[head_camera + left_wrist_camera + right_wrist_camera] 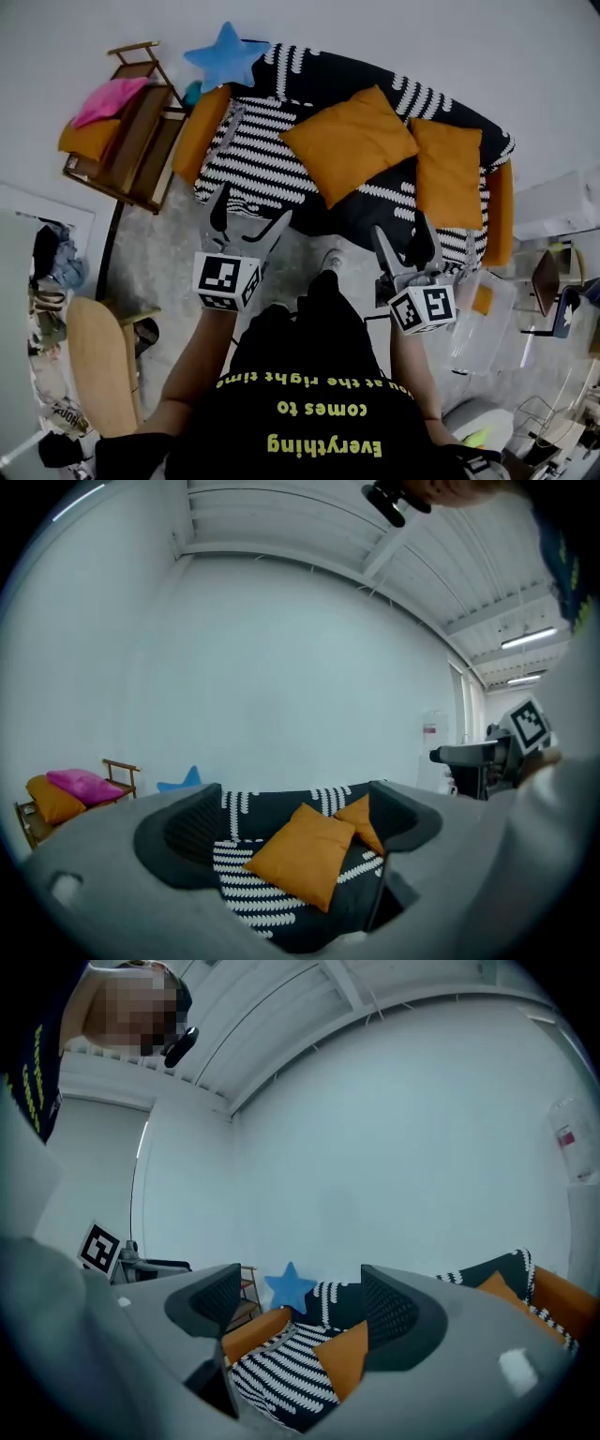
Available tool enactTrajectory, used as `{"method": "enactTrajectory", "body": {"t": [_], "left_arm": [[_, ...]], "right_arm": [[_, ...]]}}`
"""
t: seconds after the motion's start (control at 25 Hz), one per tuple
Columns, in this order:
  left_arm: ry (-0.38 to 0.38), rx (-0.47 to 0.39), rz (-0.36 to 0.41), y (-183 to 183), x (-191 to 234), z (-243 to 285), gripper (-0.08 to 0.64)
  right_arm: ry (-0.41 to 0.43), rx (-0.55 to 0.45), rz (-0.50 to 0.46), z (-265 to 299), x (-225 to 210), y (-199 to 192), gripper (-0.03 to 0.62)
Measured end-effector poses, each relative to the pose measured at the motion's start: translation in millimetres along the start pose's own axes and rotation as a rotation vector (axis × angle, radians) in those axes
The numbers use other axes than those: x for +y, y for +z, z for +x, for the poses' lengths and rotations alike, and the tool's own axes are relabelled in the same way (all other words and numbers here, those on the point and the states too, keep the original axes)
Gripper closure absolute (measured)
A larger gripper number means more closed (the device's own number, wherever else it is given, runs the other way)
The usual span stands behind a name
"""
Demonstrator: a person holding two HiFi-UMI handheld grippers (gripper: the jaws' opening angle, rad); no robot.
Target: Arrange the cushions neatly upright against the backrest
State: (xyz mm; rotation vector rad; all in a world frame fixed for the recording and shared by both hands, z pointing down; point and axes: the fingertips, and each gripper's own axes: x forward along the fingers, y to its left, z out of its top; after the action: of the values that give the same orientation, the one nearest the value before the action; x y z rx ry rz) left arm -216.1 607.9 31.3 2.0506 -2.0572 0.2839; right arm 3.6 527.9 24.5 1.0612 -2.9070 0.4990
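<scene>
A sofa with a black-and-white striped cover and orange arms stands in front of me. A large orange cushion lies cornerwise on its seat, also seen beyond the jaws as the large cushion. A second orange cushion rests at the sofa's right end. A blue star cushion sits at the back left corner. My left gripper and right gripper hover side by side short of the sofa's front edge, both open and empty. The star shows between the right gripper's jaws.
A wooden rack with a pink cushion and an orange cushion stands left of the sofa. A wooden board lies on the floor at my left. A clear plastic box and a chair stand at my right.
</scene>
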Motion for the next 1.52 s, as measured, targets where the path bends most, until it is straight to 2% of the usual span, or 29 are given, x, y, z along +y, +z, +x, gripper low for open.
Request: {"method": "enactTrajectory", "body": {"t": [0.24,0.4,0.6,0.88,1.2,1.52], "left_arm": [[0.094,-0.009,0.033,30,12,87,0.064],[0.152,-0.011,0.016,40,14,125,0.064],[0.166,0.014,0.002,41,7,157,0.064],[0.141,0.027,-0.003,44,17,190,0.064],[0.054,0.045,0.003,45,41,237,0.064],[-0.024,0.074,0.008,38,74,263,0.064]], "right_arm": [[0.069,-0.027,-0.038,71,-84,47,0.198],[0.095,-0.006,-0.028,101,-131,54,0.198],[0.113,0.009,0.002,124,-157,54,0.198],[0.113,0.039,0.036,153,-164,42,0.198],[0.054,0.041,0.033,193,-168,46,0.198],[0.001,0.036,0.024,231,-155,45,0.198]]}}
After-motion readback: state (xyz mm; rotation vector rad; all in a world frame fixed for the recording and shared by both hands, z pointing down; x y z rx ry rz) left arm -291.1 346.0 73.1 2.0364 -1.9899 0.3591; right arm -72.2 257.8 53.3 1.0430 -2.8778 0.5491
